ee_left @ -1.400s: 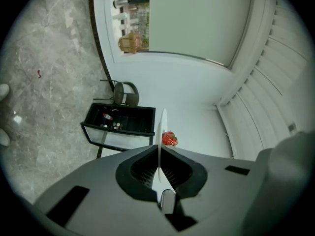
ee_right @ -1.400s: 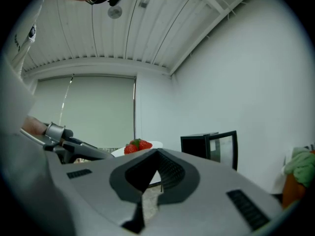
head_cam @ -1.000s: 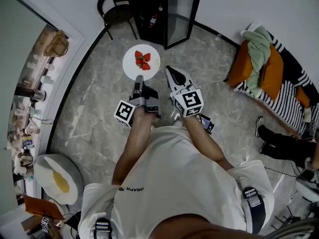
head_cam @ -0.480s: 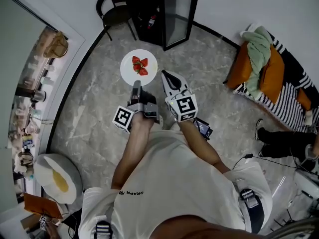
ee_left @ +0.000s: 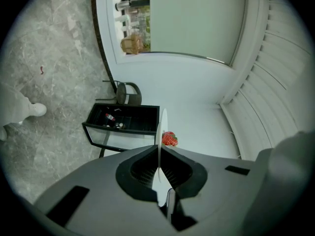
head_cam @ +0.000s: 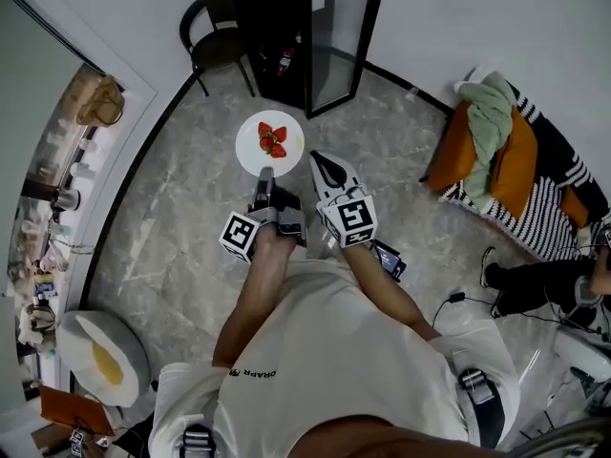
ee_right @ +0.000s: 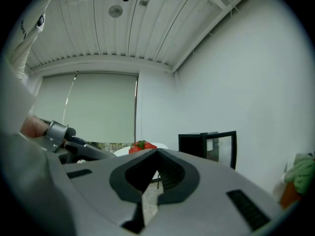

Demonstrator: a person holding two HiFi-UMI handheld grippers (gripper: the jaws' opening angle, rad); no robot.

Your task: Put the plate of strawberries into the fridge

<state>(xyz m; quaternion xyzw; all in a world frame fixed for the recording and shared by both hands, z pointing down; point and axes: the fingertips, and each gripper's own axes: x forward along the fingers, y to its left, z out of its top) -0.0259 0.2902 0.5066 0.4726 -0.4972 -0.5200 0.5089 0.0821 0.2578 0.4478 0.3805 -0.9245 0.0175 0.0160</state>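
A white plate (head_cam: pixel 256 151) with strawberries (head_cam: pixel 272 139) hangs level over the grey marble floor, in front of the black fridge (head_cam: pixel 272 27). The fridge's glass door (head_cam: pixel 336 41) stands open. My left gripper (head_cam: pixel 265 172) is shut on the plate's near rim. In the left gripper view the plate (ee_left: pixel 160 132) shows edge-on between the jaws of the left gripper (ee_left: pixel 158 154), with a strawberry (ee_left: pixel 170 139) on it and the fridge (ee_left: pixel 125 124) behind. My right gripper (head_cam: pixel 321 158) hovers just right of the plate, shut and empty; the right gripper view shows that gripper (ee_right: pixel 157 154) with the strawberries (ee_right: pixel 142 145) beyond.
A black chair (head_cam: pixel 215 36) stands left of the fridge. A bed with a striped blanket and orange cushions (head_cam: pixel 516 151) is at the right, and a seated person's legs (head_cam: pixel 535 284) are below it. An egg-shaped cushion (head_cam: pixel 105 351) lies at the lower left.
The fridge and its open door show more fully at the top of the head view. Both grippers and the plate keep their arrangement, with the left gripper still gripping the plate.
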